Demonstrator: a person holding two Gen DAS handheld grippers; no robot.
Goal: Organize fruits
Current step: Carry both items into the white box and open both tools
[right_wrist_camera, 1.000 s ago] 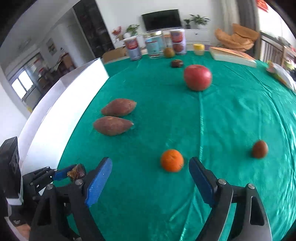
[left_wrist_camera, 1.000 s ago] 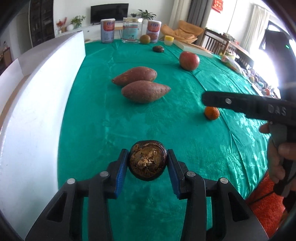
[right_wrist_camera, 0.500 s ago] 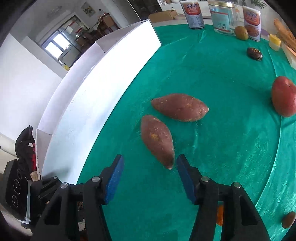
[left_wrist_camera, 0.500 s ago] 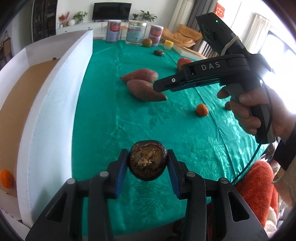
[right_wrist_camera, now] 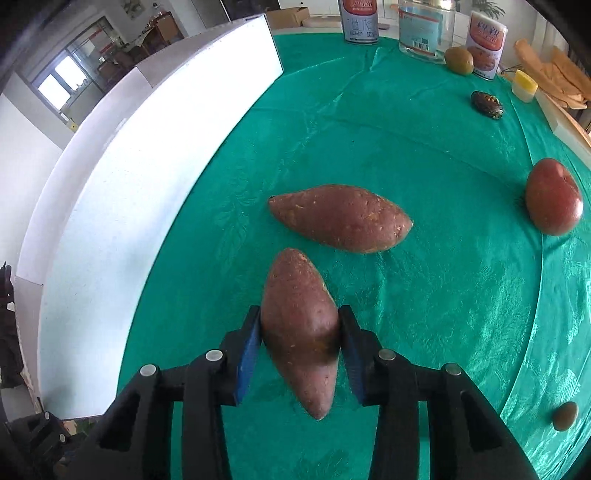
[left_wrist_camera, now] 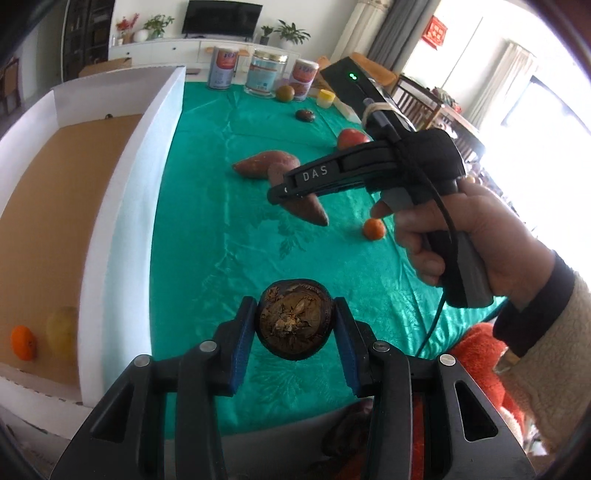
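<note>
Left gripper [left_wrist_camera: 295, 325]: its blue-padded fingers are clamped on a dark brown round fruit [left_wrist_camera: 295, 319] with a cracked, dried face (possibly a passion fruit; the kind cannot be confirmed), held above the near edge of the green tablecloth [left_wrist_camera: 221, 240].

Right gripper [right_wrist_camera: 300, 332]: its fingers are closed against both flanks of the nearer sweet potato [right_wrist_camera: 301, 325], gripping it at its wide middle, with the pointed end towards the camera. In the left wrist view the person's right hand [left_wrist_camera: 476, 236] holds this gripper by its pistol handle over the centre of the table.

To the left stands a white-walled box [left_wrist_camera: 122, 221] with a brown cardboard floor. At its near end lie an orange [left_wrist_camera: 24, 342] and, just beside it, a yellow fruit [left_wrist_camera: 62, 332].

Just beyond the gripped sweet potato lies the second sweet potato [right_wrist_camera: 340, 218], crosswise, close to the first but apart from it.

To the right on the cloth sit a small mandarin [left_wrist_camera: 374, 229] and a small brown fruit [right_wrist_camera: 565, 415] near the table's right edge. Farther right is a red apple [right_wrist_camera: 554, 201].

Far side: a dark fruit [right_wrist_camera: 487, 105], a kiwi [right_wrist_camera: 459, 61], a small yellow cup [right_wrist_camera: 524, 85], two cans [right_wrist_camera: 361, 20] and a glass jar [right_wrist_camera: 424, 29].
</note>
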